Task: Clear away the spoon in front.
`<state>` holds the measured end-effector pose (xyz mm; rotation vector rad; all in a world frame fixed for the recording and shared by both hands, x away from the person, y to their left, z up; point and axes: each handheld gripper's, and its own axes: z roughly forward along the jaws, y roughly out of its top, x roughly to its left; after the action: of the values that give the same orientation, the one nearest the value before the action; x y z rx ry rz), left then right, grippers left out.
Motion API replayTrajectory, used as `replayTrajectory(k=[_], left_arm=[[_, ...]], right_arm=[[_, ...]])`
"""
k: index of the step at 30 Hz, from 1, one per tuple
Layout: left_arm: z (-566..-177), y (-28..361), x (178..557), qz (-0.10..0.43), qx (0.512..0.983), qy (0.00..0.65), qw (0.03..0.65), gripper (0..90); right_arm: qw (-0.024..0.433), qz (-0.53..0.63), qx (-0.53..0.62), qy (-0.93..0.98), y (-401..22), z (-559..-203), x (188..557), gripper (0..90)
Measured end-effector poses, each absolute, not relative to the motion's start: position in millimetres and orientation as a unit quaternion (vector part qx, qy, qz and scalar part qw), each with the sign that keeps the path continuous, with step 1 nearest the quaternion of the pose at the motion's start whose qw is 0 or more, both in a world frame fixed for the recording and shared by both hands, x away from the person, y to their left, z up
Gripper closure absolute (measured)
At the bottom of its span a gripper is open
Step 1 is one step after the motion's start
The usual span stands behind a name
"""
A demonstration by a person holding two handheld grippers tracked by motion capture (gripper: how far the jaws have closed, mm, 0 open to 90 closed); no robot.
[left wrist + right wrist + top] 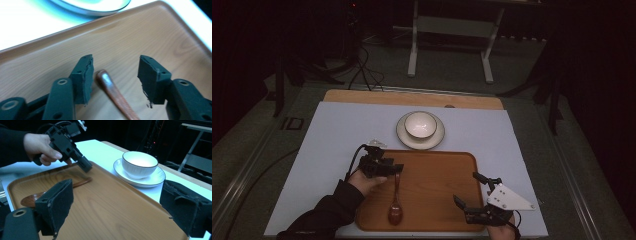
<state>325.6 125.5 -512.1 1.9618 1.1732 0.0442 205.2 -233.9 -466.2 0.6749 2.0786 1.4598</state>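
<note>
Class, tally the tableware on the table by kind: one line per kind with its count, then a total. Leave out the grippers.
Tray: 1
Spoon: 1
Bowl: 1
Saucer: 1
Total: 4

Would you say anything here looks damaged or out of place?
Only the left gripper's rubber pads look worn, with ragged, torn edges. The wooden spoon lies flat on the tray, and the bowl sits upright on its saucer; nothing is spilled.
</note>
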Motion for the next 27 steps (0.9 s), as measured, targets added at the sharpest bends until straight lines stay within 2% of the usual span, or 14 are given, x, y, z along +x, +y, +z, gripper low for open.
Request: replayTrajectory(k=[5, 8, 11, 12, 14, 15, 16, 17, 19, 21, 27], left_arm=[[-498, 128, 315, 0.012, 0.778, 0.447, 0.442, 36.4], [-492, 130, 310, -0.005, 0.779, 0.426, 0.461, 22.0], [-486, 131, 305, 0.003, 0.78, 0.416, 0.468, 19.0], [-485, 132, 304, -0.001, 0.778, 0.409, 0.477, 13.6], [-482, 133, 301, 0.0, 0.777, 0.402, 0.485, 13.2], [-480, 133, 300, 0.002, 0.776, 0.399, 0.488, 5.0], [-479, 134, 299, 0.004, 0.775, 0.399, 0.49, 5.0], [-476, 136, 298, 0.007, 0.77, 0.396, 0.5, 0.9], [-475, 137, 296, 0.012, 0.767, 0.394, 0.506, 0.9], [-474, 140, 291, 0.038, 0.768, 0.383, 0.512, 0.1], [-476, 145, 281, 0.058, 0.769, 0.372, 0.517, 0.1]], right_arm=[[0.254, 0.537, 0.249, 0.765, -234, -467, 205, 11.6], [0.253, 0.536, 0.249, 0.766, -233, -467, 207, 11.6], [0.253, 0.536, 0.248, 0.766, -232, -467, 207, 11.6], [0.253, 0.536, 0.248, 0.767, -232, -467, 207, 11.6], [0.252, 0.536, 0.248, 0.767, -232, -467, 207, 11.6], [0.252, 0.536, 0.249, 0.766, -232, -467, 207, 11.6], [0.252, 0.536, 0.249, 0.766, -232, -467, 207, 11.6], [0.253, 0.535, 0.25, 0.767, -232, -467, 207, 11.6], [0.252, 0.535, 0.25, 0.767, -232, -468, 207, 11.6], [0.252, 0.534, 0.25, 0.767, -233, -468, 208, 11.6], [0.248, 0.533, 0.256, 0.767, -234, -470, 211, 11.6]])
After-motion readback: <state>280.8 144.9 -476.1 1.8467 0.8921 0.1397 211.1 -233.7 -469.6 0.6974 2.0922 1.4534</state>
